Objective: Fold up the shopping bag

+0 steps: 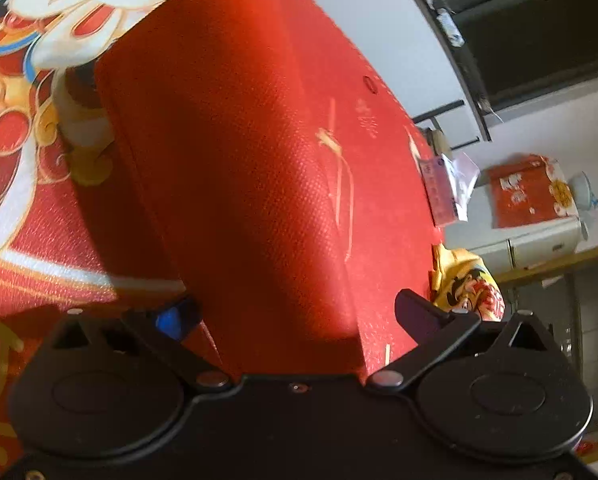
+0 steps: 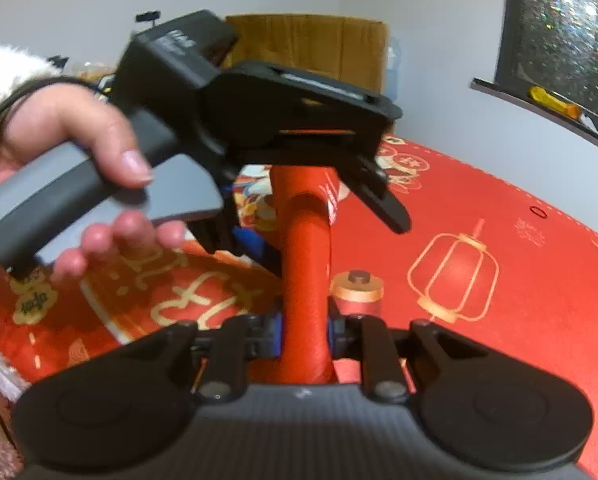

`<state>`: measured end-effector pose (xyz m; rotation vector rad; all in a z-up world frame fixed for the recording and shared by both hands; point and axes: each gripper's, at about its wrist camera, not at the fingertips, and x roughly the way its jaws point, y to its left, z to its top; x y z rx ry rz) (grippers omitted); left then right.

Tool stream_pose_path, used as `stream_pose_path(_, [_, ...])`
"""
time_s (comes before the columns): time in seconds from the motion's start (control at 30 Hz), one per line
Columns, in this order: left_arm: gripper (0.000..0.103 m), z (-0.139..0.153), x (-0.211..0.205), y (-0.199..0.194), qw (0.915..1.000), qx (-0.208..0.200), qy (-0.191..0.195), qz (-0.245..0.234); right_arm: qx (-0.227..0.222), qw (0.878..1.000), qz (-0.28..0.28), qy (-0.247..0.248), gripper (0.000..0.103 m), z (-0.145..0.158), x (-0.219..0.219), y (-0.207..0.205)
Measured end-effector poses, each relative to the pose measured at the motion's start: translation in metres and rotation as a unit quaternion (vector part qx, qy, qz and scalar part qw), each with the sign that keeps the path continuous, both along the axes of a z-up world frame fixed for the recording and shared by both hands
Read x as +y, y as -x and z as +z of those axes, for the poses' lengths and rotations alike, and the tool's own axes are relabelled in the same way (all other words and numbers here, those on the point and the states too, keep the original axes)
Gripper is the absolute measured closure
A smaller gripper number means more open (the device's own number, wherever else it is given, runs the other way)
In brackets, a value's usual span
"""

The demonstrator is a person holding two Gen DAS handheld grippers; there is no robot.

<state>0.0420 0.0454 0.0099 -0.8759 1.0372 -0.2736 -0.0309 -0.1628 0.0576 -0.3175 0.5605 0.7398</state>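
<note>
Right tool (image 2: 303, 334) pinching red bag handle (image 2: 305, 264), left tool (image 2: 319, 216) spread wide (handle between, untouched), printed bag (image 2: 499, 280) beneath

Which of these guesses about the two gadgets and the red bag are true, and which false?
1. The jaws of the right gripper are clamped on the bag's red handle. True.
2. The jaws of the left gripper are shut tight. False: they stand wide open, with the handle running between them.
3. A hand holds the left gripper by its grey grip. True.
4. The shopping bag is plain blue. False: it is red, with a gold lantern print.
</note>
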Motion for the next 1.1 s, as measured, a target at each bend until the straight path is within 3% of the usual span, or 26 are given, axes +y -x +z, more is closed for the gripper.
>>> stream_pose_path(0.17, [0.001,-0.005,0.003,0.000,0.9998,0.002,0.010,0.015,0.000,1.000,0.009,0.012,0.085,0.004,0.000,-0.003])
stream_pose_path(0.3, [0.007,-0.006,0.001,0.000,1.0000,-0.005,0.000,0.006,-0.010,1.000,0.020,0.020,0.085,0.003,0.006,-0.001])
stream_pose_path(0.37, [0.024,-0.007,0.002,0.001,1.0000,-0.005,-0.004,0.004,-0.007,1.000,0.020,0.016,0.085,-0.001,0.008,-0.005])
stream_pose_path(0.4, [0.043,-0.009,0.003,0.002,1.0000,-0.005,-0.008,0.002,-0.006,1.000,0.019,0.015,0.085,-0.002,0.005,0.001])
stream_pose_path(0.53, [0.042,-0.011,0.008,0.003,1.0000,0.003,0.004,-0.003,-0.006,1.000,0.025,0.016,0.085,-0.006,0.003,0.001])
stream_pose_path(0.63, [0.038,-0.011,0.018,0.002,0.9992,0.016,0.021,0.030,-0.020,0.999,0.043,0.022,0.085,-0.008,0.002,0.004])
stream_pose_path(0.9, [0.033,-0.005,0.042,-0.002,0.9959,0.016,0.048,0.075,-0.086,0.993,0.056,0.057,0.085,-0.016,0.009,0.026])
stream_pose_path(1.1, [0.033,-0.001,0.038,-0.002,0.9976,-0.003,0.028,0.064,-0.072,0.996,0.025,0.048,0.085,-0.017,0.002,0.024])
